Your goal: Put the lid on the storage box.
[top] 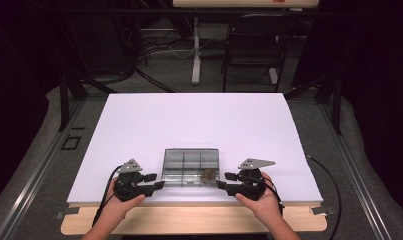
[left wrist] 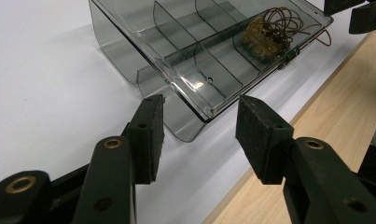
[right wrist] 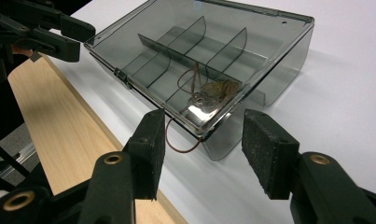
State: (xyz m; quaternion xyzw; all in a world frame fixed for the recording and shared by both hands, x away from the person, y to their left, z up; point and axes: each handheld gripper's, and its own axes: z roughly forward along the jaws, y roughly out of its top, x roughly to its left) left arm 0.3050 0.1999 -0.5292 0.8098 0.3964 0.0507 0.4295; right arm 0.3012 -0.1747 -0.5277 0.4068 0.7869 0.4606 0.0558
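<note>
A smoky clear compartment box lies with its lid down near the front edge of the white table. A brass-coloured trinket with brown cord sits in its front right compartment, and a loop of cord pokes out at that corner. My left gripper is at the box's left front corner, jaws open on either side of it, pads clear of the plastic. My right gripper stands open the same way around the right front corner. Across the box, the right gripper view shows the left gripper.
A bare wooden strip runs along the table's front edge under both hands. Beyond the table's far edge stand a black chair and a white table leg. Cables trail from each gripper off the front.
</note>
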